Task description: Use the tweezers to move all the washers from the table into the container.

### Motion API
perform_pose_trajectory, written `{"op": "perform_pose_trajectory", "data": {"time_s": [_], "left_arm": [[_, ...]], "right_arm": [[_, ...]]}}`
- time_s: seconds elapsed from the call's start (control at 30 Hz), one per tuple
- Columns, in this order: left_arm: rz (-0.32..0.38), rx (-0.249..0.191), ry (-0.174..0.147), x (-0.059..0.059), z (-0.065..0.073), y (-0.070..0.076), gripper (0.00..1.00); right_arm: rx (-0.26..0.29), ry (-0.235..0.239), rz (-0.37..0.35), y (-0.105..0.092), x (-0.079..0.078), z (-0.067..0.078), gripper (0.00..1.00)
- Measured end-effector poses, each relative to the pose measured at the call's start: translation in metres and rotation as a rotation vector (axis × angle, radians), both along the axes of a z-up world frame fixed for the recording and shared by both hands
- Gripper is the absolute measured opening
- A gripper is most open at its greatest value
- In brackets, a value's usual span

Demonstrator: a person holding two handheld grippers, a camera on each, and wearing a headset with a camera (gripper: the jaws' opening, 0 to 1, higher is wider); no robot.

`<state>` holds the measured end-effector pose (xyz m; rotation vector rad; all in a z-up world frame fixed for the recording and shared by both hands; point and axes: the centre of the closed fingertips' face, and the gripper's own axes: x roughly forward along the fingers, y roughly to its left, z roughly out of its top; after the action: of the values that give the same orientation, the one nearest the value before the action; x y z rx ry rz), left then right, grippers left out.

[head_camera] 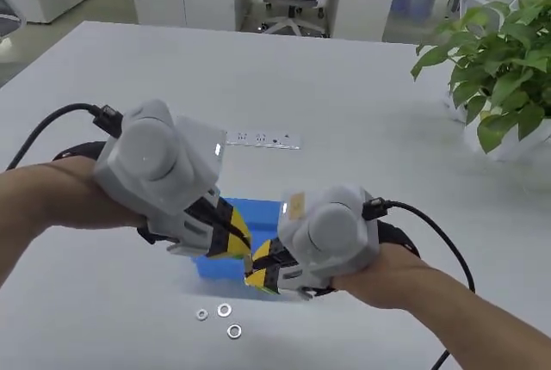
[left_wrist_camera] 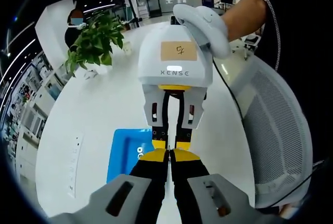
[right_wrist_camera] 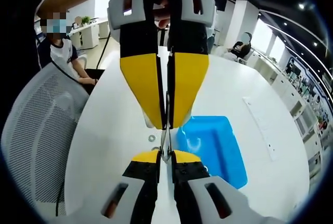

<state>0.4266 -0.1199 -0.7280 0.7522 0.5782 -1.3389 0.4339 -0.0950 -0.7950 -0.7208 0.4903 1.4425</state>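
Note:
Three small metal washers (head_camera: pixel 224 311) lie on the white table in front of the blue container (head_camera: pixel 258 212). One washer (right_wrist_camera: pixel 151 138) shows beside the container (right_wrist_camera: pixel 213 143). My left gripper (head_camera: pixel 244 244) and right gripper (head_camera: pixel 258 270) meet tip to tip above the container's near edge. Thin metal tweezers (right_wrist_camera: pixel 165 143) run between them. The left gripper (right_wrist_camera: pixel 167 124) is shut on their upper part. The right gripper (right_wrist_camera: pixel 165 156) is shut on their lower end. In the left gripper view my jaws (left_wrist_camera: pixel 169 154) are shut, facing the right gripper (left_wrist_camera: pixel 171 139).
A power strip (head_camera: pixel 263 139) lies flat on the table behind the container. A potted plant (head_camera: pixel 499 69) stands at the right edge. A mesh office chair (right_wrist_camera: pixel 41 130) stands beside the table, and a person sits further back.

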Motion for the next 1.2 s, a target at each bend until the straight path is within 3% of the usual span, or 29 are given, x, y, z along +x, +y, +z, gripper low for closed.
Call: {"op": "perform_pose_trajectory", "data": {"time_s": [0.4,0.67,1.2], "left_arm": [[-0.005,0.001,-0.028,0.011,0.010,-0.001,0.06],[-0.005,0.000,-0.037,0.025,0.013,0.000,0.06],[-0.002,0.002,-0.034,0.049,-0.002,0.002,0.06]], "right_arm": [[0.001,-0.029,-0.001,0.000,0.014,0.010,0.10],[0.002,-0.042,-0.005,0.001,0.029,0.013,0.10],[-0.008,-0.038,-0.003,0.003,0.053,-0.002,0.10]]}}
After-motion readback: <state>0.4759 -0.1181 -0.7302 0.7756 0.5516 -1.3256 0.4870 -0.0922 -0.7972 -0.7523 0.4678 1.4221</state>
